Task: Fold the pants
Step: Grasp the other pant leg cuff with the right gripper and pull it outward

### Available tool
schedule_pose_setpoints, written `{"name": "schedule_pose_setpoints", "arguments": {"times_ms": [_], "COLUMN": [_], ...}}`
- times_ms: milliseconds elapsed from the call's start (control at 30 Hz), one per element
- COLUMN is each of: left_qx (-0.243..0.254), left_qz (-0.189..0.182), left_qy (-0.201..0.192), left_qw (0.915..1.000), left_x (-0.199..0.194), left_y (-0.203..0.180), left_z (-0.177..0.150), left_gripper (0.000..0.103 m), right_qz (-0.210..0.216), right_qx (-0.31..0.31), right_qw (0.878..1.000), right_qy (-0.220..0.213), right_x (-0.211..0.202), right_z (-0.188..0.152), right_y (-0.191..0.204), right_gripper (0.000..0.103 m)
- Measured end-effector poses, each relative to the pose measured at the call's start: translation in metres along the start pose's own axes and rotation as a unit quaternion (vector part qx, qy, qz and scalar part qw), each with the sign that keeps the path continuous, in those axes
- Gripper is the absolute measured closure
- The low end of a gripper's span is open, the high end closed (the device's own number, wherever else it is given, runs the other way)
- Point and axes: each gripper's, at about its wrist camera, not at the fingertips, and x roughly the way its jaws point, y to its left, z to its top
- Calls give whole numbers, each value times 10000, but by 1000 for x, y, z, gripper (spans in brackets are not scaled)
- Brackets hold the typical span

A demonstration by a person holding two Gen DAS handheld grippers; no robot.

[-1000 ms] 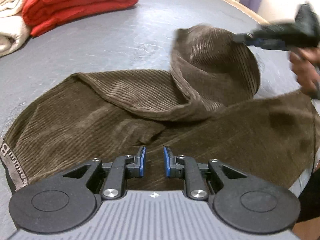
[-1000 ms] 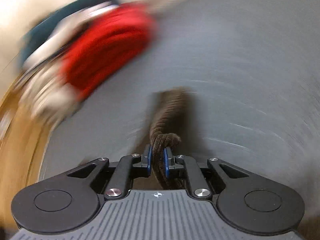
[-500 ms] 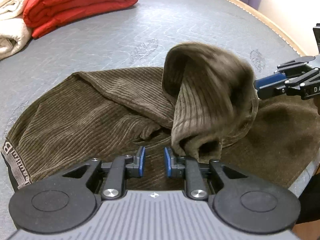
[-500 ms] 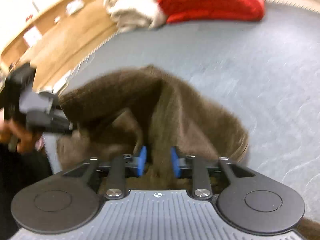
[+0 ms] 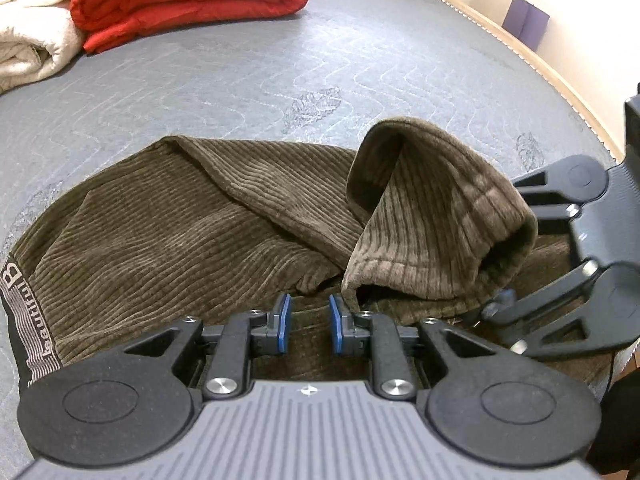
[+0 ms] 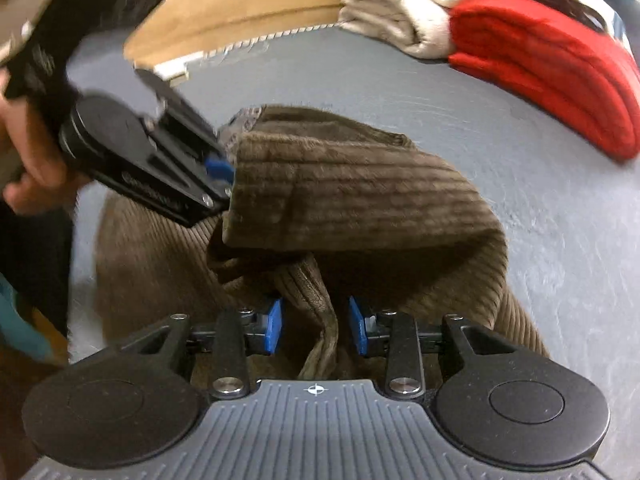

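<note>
Brown corduroy pants heaped on a grey mattress, a tool at either side.

The right tool (image 6: 315,330) sits at the bottom of the view, its blue pads (image 6: 274,325) parted after just opening, with a ridge of the pants (image 6: 360,200) between them and not pressed by either pad. A folded-over leg arches above that ridge. From the upper left the left tool (image 6: 218,172), held in a hand (image 6: 30,176), reaches the fold's edge; its grip is unclear. On the mattress (image 6: 540,208) behind lie a red blanket (image 6: 552,68) and, beside it, a cream blanket (image 6: 400,12).
</note>
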Motion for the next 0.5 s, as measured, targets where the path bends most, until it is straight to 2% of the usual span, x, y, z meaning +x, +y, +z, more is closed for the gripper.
{"name": "schedule_pose_setpoints", "arguments": {"times_ms": [100, 133, 167, 233, 300, 367, 400, 433, 467, 500], "left_qx": [-35, -55, -75, -174, -357, -513, -584, -638, -688, -722], "left_qz": [11, 18, 36, 81, 176, 318, 388, 418, 414, 375], "left_qy": [-13, -22, -43, -164, -443, -747, -888, -966, -1013, -1022], "left_qw": [10000, 10000, 10000, 9997, 9982, 9954, 9936, 9924, 9916, 9914], "left_x": [-1, -1, -2, -7, -16, -25, -30, -31, -33, -33], "left_y": [3, 5, 6, 9, 15, 21, 24, 25, 26, 26], "left_z": [2, 2, 3, 6, 11, 17, 19, 22, 23, 23], "left_gripper": [80, 80, 80, 80, 80, 80, 80, 80, 80, 80], "right_qz": [52, 89, 132, 168, 294, 214, 107, -21, -205, -420], "right_qx": [-224, -267, -281, -305, -18, 576, 981, 1453, 1988, 2546], "right_qw": [9997, 9994, 9993, 9992, 9994, 9945, 9869, 9739, 9536, 9267], "right_qy": [126, 180, 213, 182, -166, -851, -1273, -1743, -2253, -2734], "right_x": [7, 8, 7, 5, -10, -50, -70, -94, -120, -143], "right_z": [3, 3, 2, 7, 16, 23, 22, 17, 6, -9], "right_y": [8, 9, 9, 9, -5, -34, -53, -76, -101, -126], "right_gripper": [67, 72, 91, 95, 96, 96, 96, 96, 96, 96]}}
